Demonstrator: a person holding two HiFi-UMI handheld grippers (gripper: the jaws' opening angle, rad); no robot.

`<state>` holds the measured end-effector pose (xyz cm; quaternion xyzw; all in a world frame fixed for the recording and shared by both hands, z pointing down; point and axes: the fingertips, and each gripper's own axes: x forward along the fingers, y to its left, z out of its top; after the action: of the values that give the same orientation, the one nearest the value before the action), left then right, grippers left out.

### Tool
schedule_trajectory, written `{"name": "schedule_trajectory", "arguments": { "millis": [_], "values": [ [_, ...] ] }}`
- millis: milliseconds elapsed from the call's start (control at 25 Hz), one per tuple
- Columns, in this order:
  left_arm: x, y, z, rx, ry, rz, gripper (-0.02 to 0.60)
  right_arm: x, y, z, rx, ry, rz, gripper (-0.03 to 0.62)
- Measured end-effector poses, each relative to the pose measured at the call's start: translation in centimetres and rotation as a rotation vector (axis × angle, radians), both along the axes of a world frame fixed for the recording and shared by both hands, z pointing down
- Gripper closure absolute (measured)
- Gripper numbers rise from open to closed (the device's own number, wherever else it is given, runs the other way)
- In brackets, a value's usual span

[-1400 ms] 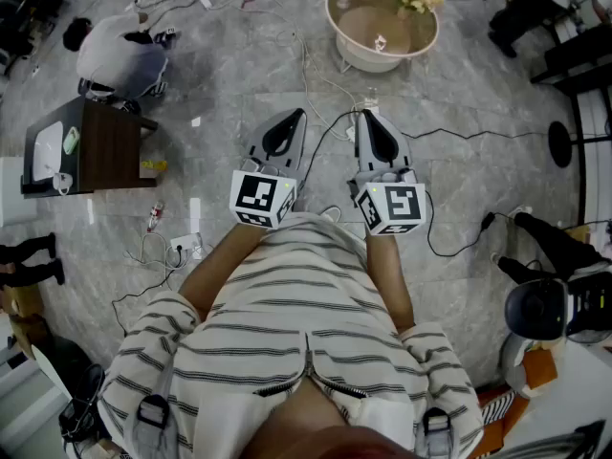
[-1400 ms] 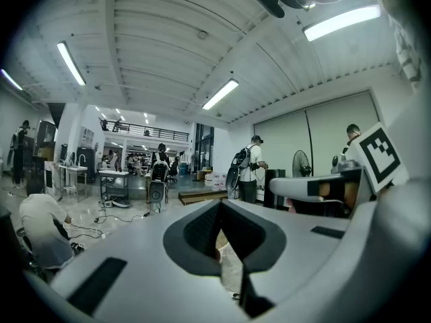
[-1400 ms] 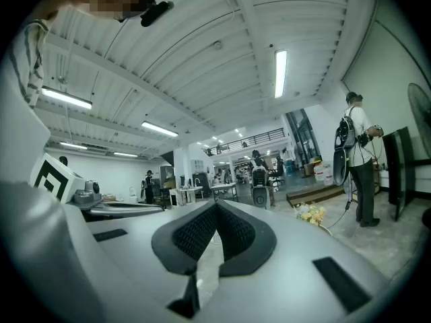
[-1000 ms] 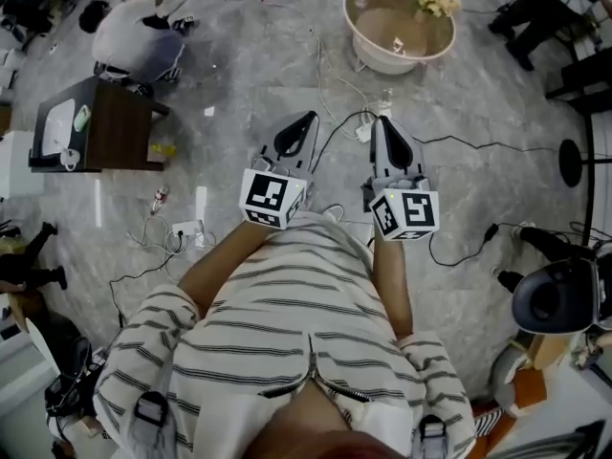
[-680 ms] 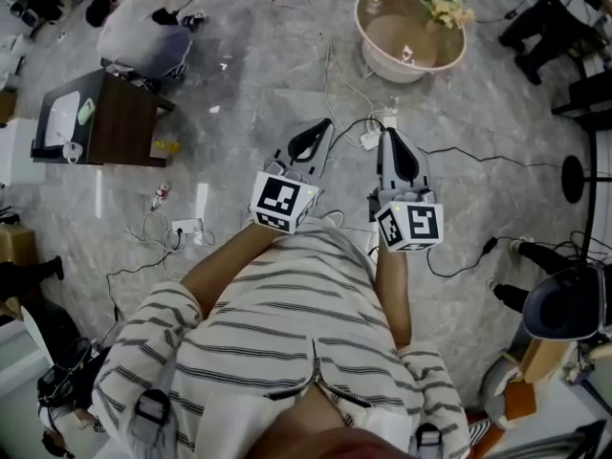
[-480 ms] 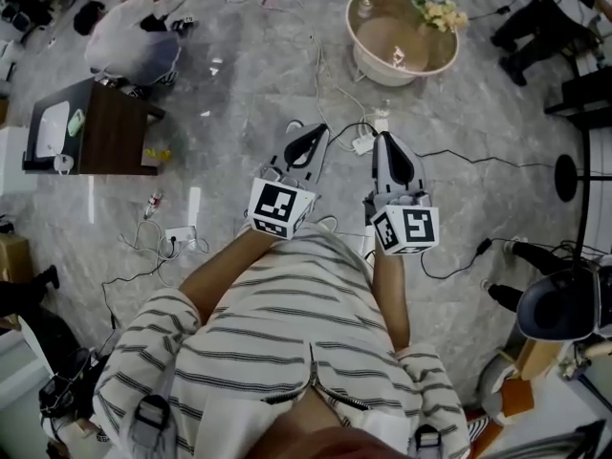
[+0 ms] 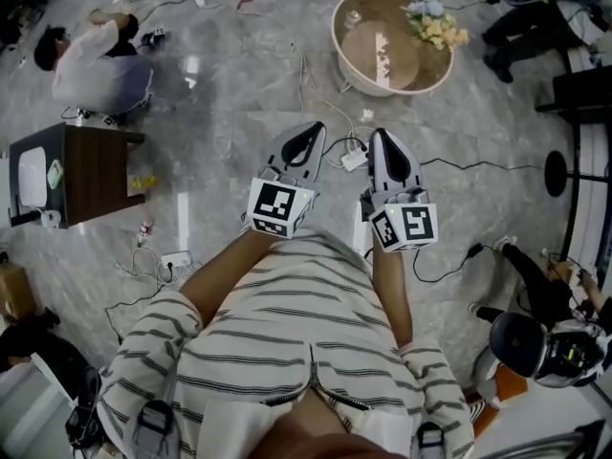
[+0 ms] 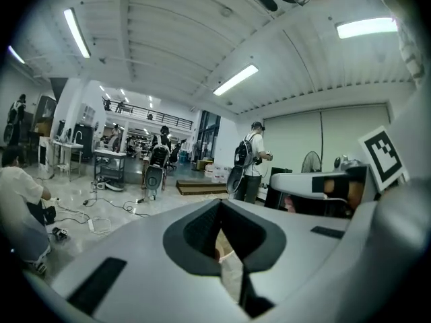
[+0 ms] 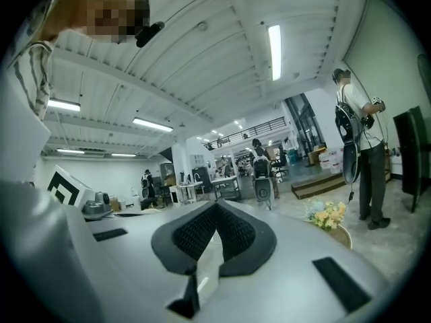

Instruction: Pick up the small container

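A round beige table stands on the floor far ahead of me, with a bunch of flowers on it. At its left rim stands a small clear container. Both grippers are held side by side at waist height, well short of the table. My left gripper is shut and empty. My right gripper is shut and empty too. In the left gripper view the left gripper has its jaws meeting, with nothing between them. The right gripper view shows the right gripper likewise closed, and the flowers to the right.
A dark side table stands at the left, with a person sitting on the floor beyond it. Cables and a plug block lie under the grippers, and a power strip lies lower left. A black stand base is at the right.
The head view has swung about, so the round table and side table shift in the picture. Both grippers stay shut, side by side in front of my body.
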<state>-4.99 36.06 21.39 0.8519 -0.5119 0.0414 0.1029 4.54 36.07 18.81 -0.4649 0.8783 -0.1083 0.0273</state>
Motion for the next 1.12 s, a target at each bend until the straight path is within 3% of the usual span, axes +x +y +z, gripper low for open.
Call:
{"name": "schedule_trajectory", "arguments": {
  "millis": [120, 280, 480, 760, 1120],
  "values": [
    [-1.4, -7.3, -0.8, -0.030, 0.024, 0.043, 0.581, -1.8, -6.9, -0.4, -0.019, 0.012, 0.023, 0.584],
    [-3.0, -16.3, -1.7, -0.037, -0.002, 0.114, 0.581, -3.4, -16.3, -1.1, -0.032, -0.006, 0.083, 0.583],
    [-4.2, -24.8, -1.3, -0.060, -0.015, 0.164, 0.581, -3.9, -24.3, -0.5, -0.070, -0.008, 0.169, 0.584],
    [-5.4, -32.0, 1.5, -0.095, -0.051, 0.182, 0.581, -4.9, -30.8, 1.7, -0.125, 0.012, 0.193, 0.584],
    [-3.9, -38.4, 6.4, -0.143, -0.098, 0.149, 0.581, -3.7, -37.2, 6.1, -0.150, 0.021, 0.148, 0.583]
  ]
}}
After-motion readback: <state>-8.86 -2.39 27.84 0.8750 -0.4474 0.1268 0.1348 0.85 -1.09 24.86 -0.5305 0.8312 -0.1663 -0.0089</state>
